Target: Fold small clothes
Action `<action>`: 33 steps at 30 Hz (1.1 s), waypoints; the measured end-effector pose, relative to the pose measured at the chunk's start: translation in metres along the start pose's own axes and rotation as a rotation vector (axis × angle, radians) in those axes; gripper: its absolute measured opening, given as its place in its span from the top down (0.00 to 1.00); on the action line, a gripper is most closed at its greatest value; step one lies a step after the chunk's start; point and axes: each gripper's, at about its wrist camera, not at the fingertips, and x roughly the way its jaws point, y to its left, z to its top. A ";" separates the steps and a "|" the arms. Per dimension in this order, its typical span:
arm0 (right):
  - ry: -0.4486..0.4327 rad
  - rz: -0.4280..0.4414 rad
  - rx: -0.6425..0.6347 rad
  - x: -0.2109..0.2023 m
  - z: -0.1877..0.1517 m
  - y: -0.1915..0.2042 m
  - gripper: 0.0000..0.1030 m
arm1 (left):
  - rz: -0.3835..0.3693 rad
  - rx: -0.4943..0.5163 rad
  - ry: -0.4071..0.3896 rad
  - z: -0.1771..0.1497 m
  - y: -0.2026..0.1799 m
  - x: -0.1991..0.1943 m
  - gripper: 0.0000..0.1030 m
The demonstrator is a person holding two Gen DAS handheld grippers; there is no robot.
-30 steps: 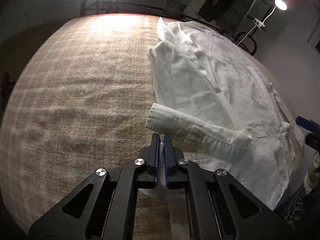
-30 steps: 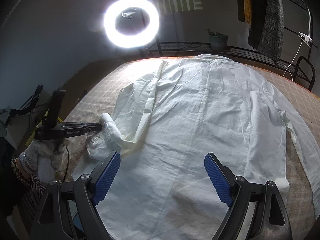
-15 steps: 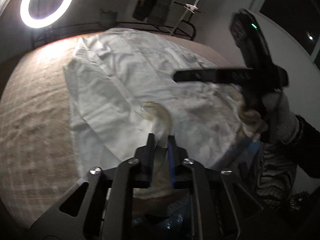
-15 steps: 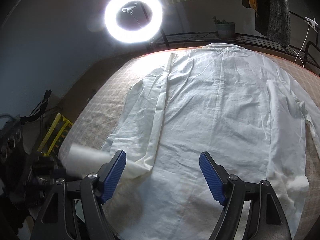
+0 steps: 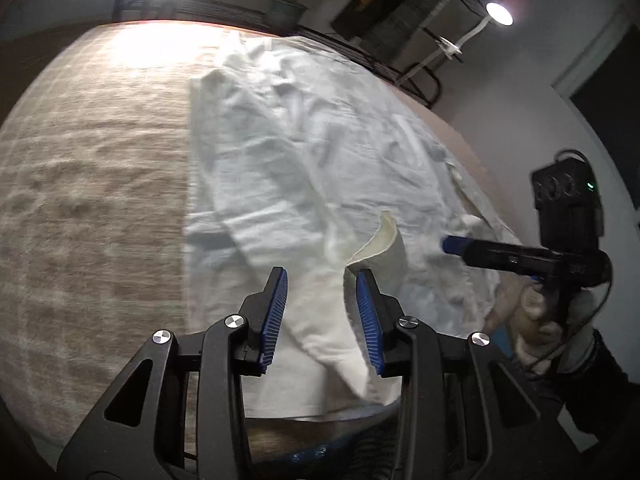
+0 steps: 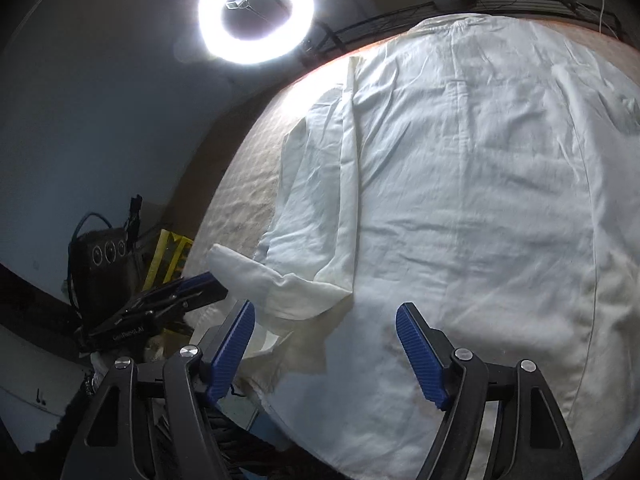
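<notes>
**Sleeve fold underway, cuff being let go**

While the table (image 5: 88, 200) fills most of both views under a tan woven cover, the white shirt (image 6: 460, 200) lies spread flat on it, collar at the far end, hem toward the near edge. Its left sleeve (image 6: 312, 184) is laid along the left side of the body, w/ the cuff (image 6: 236, 264) bent over near the near-left corner; in the left wrist view that cuff stands up a bit, not yet flat.

Left gripper (image 5: 322, 308): jaws opening, narrow-ish gap, cloth lying between them and brushing the right pad, but not pinched. Right gripper (image 6: 326, 348): jaws wide, nothing gripped, poised over the near hem, centre-left.

Step, as I read it: sleeve tuck-in, release phase. Next probably needs the cuff flattened onto the body, then both grippers to take the near hem or a side edge for the next fold. Risk: the cuff springs back or drags along w/ the left pad.
</notes>
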 end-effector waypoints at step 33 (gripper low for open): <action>0.187 0.227 0.064 0.053 -0.027 0.019 0.95 | 0.157 -0.116 -0.004 0.058 0.035 0.020 1.00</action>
